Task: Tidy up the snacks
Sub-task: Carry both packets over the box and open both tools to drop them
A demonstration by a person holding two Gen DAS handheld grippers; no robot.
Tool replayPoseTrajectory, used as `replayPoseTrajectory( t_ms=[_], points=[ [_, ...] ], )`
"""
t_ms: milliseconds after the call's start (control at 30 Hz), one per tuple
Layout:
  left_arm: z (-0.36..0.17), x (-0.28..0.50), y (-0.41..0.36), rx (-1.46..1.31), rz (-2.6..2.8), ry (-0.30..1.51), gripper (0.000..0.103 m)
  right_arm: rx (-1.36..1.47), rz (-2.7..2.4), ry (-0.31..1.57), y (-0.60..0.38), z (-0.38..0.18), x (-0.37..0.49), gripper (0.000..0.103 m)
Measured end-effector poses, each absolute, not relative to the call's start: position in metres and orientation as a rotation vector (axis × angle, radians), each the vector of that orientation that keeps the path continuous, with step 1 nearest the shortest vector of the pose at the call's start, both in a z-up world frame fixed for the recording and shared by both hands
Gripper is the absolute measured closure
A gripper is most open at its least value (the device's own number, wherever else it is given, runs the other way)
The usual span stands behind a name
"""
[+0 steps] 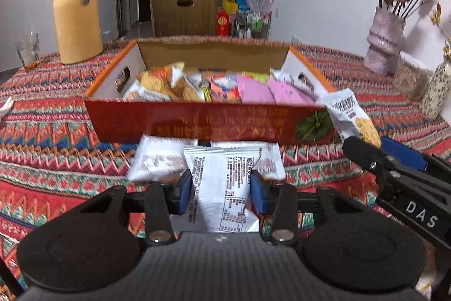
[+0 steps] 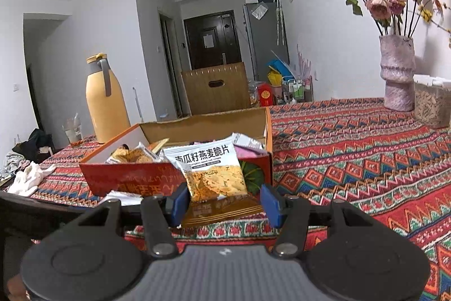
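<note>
two tools grip: left tool (image 1: 221, 189) a white packet (image 1: 220, 188), right tool (image 2: 224, 205) an oat-crisp packet (image 2: 210, 171).

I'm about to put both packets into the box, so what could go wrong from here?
1. The right tongs look wider than the crisp packet, which seems to touch only one pad; it may slip out.
2. That packet hangs at the red box's corner, so it could drop outside.
3. The left tongs pinch the white packet above two loose packets and might snag them.
</note>
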State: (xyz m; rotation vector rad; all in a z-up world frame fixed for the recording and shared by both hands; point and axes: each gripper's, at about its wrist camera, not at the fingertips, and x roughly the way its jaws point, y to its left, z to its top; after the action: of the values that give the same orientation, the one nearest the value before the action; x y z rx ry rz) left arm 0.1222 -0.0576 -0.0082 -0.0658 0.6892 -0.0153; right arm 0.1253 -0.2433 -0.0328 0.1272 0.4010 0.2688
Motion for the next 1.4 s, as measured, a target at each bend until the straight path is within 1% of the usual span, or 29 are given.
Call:
replayPoseTrajectory(
  t_ms=[533, 733, 1033, 1300, 1400],
  points=[
    [0.05, 0.144, -0.024, -0.124, 0.022, 0.536, 0.06, 0.08, 0.265, 0.31, -0.217, 0.012, 0.152, 0.049],
    [0.061, 0.164, -0.01, -0.174, 0.027, 0.505, 0.06, 0.075, 0.257, 0.297, -0.206, 0.025, 0.173, 0.049],
    [0.056, 0.204, 0.001, -0.214, 0.055, 0.498, 0.06, 0.061, 0.26, 0.301, -0.188, 0.026, 0.214, 0.049],
    [0.043, 0.231, 0.015, -0.255, 0.116, 0.461, 0.06, 0.087, 0.232, 0.285, -0.187, 0.006, 0.247, 0.049],
    [0.032, 0.241, 0.022, -0.265, 0.139, 0.48, 0.06, 0.098, 0.226, 0.317, -0.19, -0.002, 0.257, 0.049]
  ],
)
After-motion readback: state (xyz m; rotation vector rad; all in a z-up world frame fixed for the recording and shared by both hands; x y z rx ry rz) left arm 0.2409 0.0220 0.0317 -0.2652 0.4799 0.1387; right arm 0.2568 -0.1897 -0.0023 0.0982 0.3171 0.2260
